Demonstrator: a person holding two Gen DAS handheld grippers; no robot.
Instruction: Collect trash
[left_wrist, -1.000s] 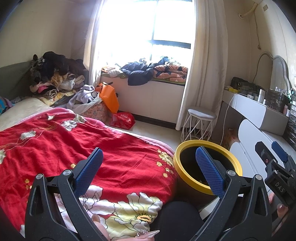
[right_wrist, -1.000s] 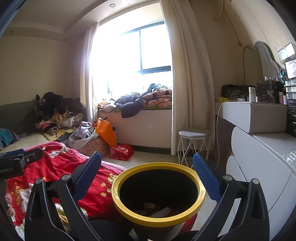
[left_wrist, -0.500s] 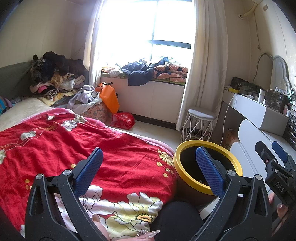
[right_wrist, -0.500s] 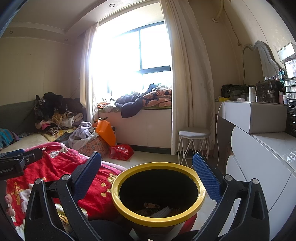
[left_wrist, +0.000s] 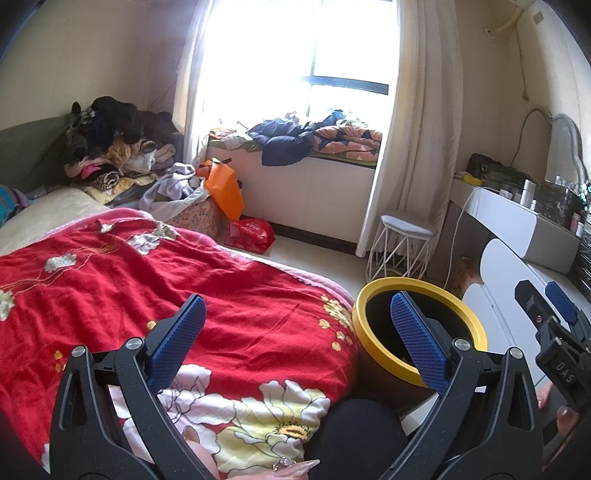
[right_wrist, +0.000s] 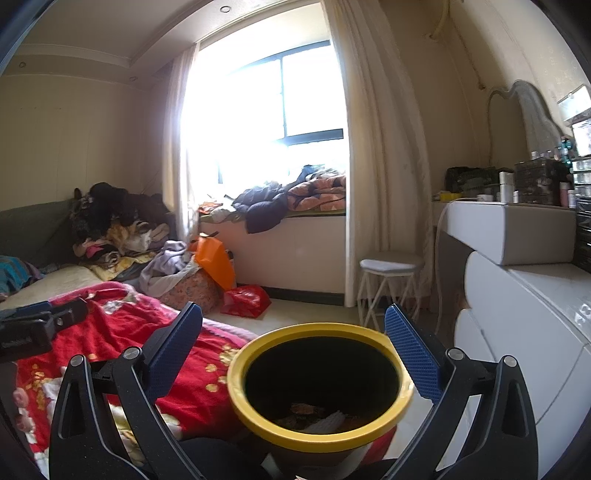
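A black trash bin with a yellow rim (right_wrist: 258, 428) stands right in front of my right gripper (right_wrist: 293, 334), which is open and empty above its mouth. Some scraps of trash (right_wrist: 314, 419) lie at the bin's bottom. In the left wrist view the bin (left_wrist: 360, 332) is at lower right, beside the bed. My left gripper (left_wrist: 295, 325) is open and empty above the red floral blanket (left_wrist: 166, 280). The right gripper's body shows at the far right of the left wrist view (left_wrist: 554, 339).
A white dresser (right_wrist: 524, 306) stands close on the right. A white wire stool (right_wrist: 388, 280) is by the curtain. Red bag (right_wrist: 245, 301) and orange bag (right_wrist: 214, 262) lie on the floor near a clothes pile (right_wrist: 118, 225).
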